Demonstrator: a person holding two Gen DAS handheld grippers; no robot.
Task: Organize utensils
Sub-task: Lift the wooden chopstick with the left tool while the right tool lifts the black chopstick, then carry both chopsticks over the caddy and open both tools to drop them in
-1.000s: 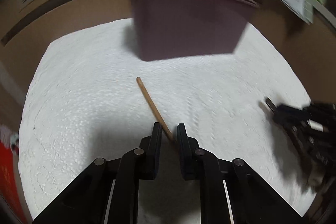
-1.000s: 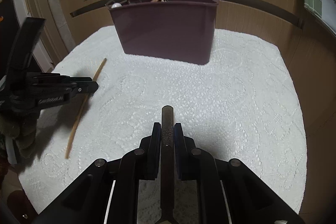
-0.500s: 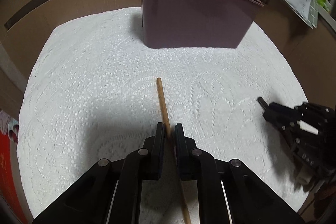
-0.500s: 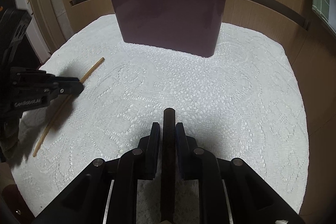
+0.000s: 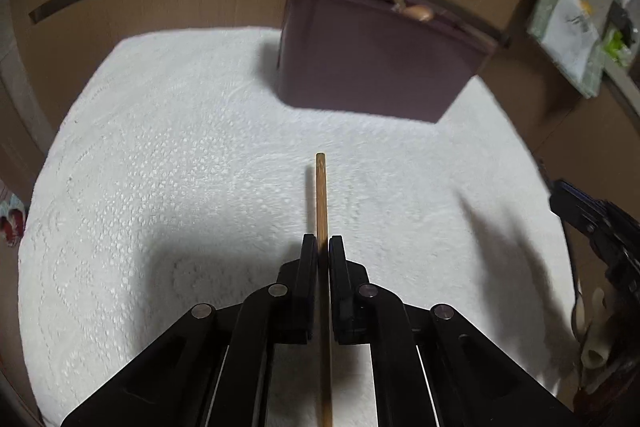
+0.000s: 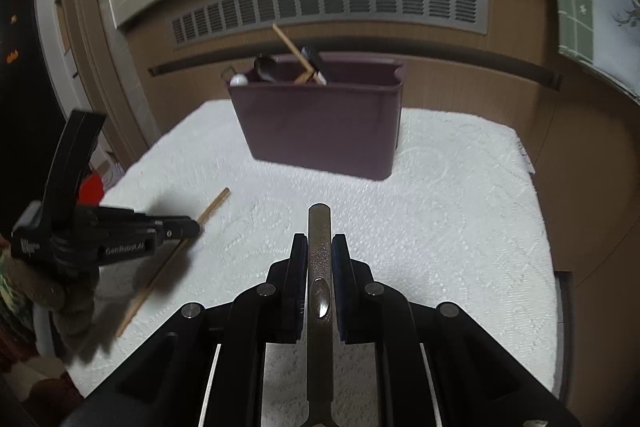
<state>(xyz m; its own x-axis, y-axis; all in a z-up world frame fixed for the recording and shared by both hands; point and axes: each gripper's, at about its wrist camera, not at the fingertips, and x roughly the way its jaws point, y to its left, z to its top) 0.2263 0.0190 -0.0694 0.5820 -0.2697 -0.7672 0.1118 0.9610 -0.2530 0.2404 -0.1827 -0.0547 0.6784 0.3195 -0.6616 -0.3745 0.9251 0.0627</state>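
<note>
The left tool [image 5: 319, 247] is clamping a wooden chopstick [image 5: 320, 195] above the white bench cloth [image 5: 180, 155], while the right tool [image 6: 319, 247], closing, is gripping a metal utensil handle [image 6: 319, 227] before the maroon bin [image 6: 324, 123].

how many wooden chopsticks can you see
2. One chopstick is clamped in the left tongs over the white mat; the other leans out of the purple bin. More may be hidden inside.
</note>
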